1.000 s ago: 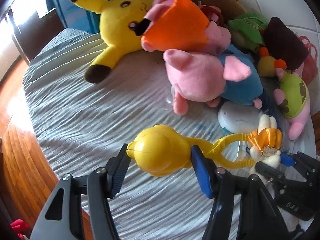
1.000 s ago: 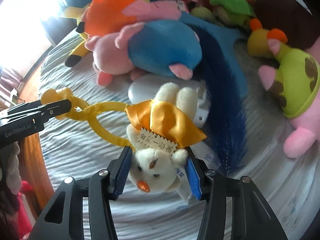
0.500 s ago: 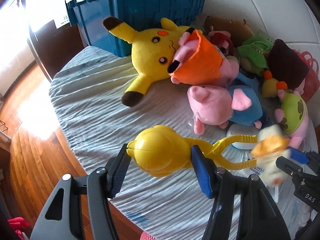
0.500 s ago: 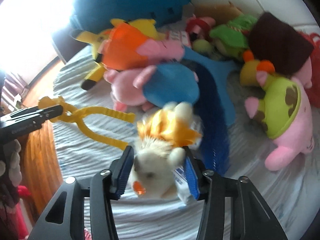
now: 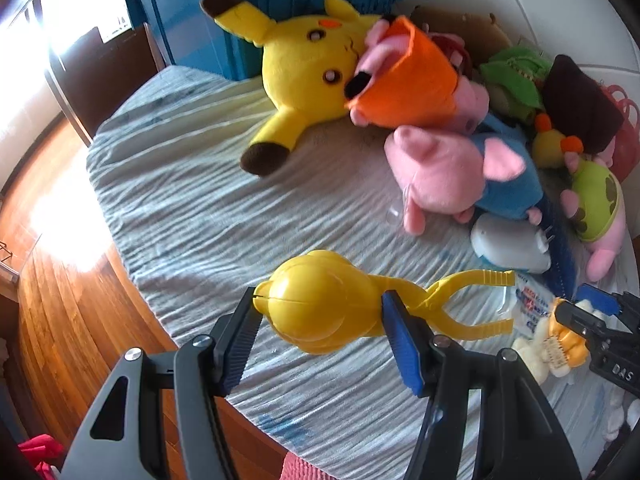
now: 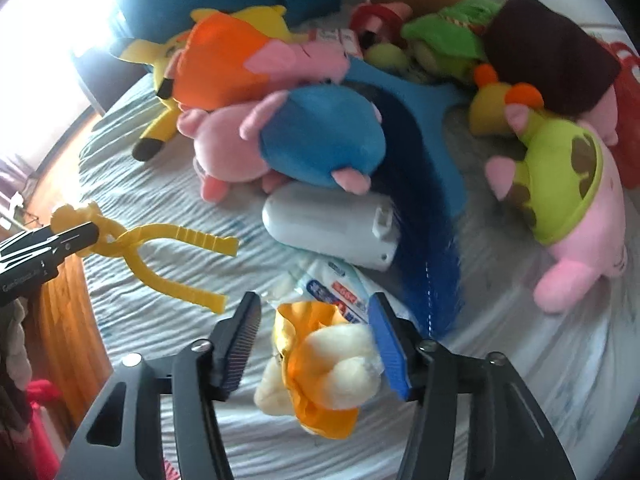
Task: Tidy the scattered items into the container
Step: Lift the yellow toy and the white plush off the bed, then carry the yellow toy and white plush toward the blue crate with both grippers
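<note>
My left gripper [image 5: 320,336] is shut on the round head of a yellow plastic snowball-maker tong [image 5: 324,304], held above the bed; its handles show in the right wrist view [image 6: 176,256]. My right gripper [image 6: 314,340] is around a small white plush with an orange bow [image 6: 320,372], which hangs low and slipped between the pads; it also shows in the left wrist view [image 5: 556,340]. A blue storage bin [image 5: 304,4] stands at the far end of the bed.
A pile of plush toys lies on the striped bedspread [image 5: 192,200]: a yellow Pikachu [image 5: 312,52], pink pigs [image 5: 440,168], a green-shelled pink toy [image 6: 568,188]. A white device [image 6: 332,228], a blue brush [image 6: 424,184] and a wipes packet [image 6: 336,284] lie nearby. Wooden floor [image 5: 48,280] lies left.
Both grippers have lifted and pulled back from the pile. The white plush has swung and dropped lower in my right gripper. The yellow tong stays gripped in my left.
</note>
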The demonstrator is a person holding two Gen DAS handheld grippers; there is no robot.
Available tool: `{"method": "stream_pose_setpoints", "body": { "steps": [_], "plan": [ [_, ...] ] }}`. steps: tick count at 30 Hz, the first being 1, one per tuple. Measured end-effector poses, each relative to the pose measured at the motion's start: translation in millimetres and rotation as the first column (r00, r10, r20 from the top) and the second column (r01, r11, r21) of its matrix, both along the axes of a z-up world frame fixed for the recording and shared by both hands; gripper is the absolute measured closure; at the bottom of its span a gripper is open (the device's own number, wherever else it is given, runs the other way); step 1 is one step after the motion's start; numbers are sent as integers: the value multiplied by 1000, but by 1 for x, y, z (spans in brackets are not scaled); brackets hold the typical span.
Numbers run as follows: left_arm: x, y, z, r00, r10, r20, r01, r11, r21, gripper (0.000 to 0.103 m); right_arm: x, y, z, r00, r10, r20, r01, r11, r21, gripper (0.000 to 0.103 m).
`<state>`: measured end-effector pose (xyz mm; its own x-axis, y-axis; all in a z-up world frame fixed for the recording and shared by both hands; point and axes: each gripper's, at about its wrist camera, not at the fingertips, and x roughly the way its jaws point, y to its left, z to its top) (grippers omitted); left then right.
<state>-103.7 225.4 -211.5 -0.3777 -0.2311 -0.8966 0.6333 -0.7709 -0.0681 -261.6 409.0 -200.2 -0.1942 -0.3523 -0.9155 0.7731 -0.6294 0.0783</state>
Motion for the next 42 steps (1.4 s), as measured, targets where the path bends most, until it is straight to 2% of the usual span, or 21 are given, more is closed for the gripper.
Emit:
{"method": "stream_pose_setpoints", "body": {
  "steps": [1, 3, 9, 19, 23, 26, 31, 38, 42],
  "plan": [
    [-1, -1, -3, 1000, -3, 5, 3, 1000, 3, 43, 1, 1, -2, 1000, -10, 0, 10, 1000, 9, 31],
    [-2, -3, -8, 1000, -7, 11, 6, 1000, 8, 43, 4, 4, -4, 1000, -19, 1, 19, 1000, 21, 22],
    [-7, -5, -15, 1000, -28, 14, 27, 999, 23, 43, 8, 21, 9, 996, -84, -40, 83, 996, -11, 22],
    [-30, 14, -20, 993, -113, 33, 112, 993, 33, 43, 8, 37, 9, 990, -135, -46, 135, 991, -8, 22],
    [-34, 22, -22, 990, -133, 47, 131, 991, 29, 43, 3, 45, 2, 987, -156, -39, 157, 988, 11, 22],
    [-35, 27, -24, 989, -138, 59, 137, 990, 31, 43, -1, 52, -12, 986, -166, -1, 166, 985, 37, 22],
    [-31, 41, -29, 987, -143, 75, 140, 989, 46, 43, 2, 57, -39, 988, -142, 55, 138, 987, 78, 26],
    [-20, 56, -33, 991, -118, 65, 114, 991, 65, 43, 8, 57, -43, 998, -54, 18, 52, 995, 81, 26],
    [-14, 59, -33, 993, -99, 62, 95, 993, 64, 43, 13, 58, -46, 1000, 12, -9, -11, 997, 82, 22]
  ]
}}
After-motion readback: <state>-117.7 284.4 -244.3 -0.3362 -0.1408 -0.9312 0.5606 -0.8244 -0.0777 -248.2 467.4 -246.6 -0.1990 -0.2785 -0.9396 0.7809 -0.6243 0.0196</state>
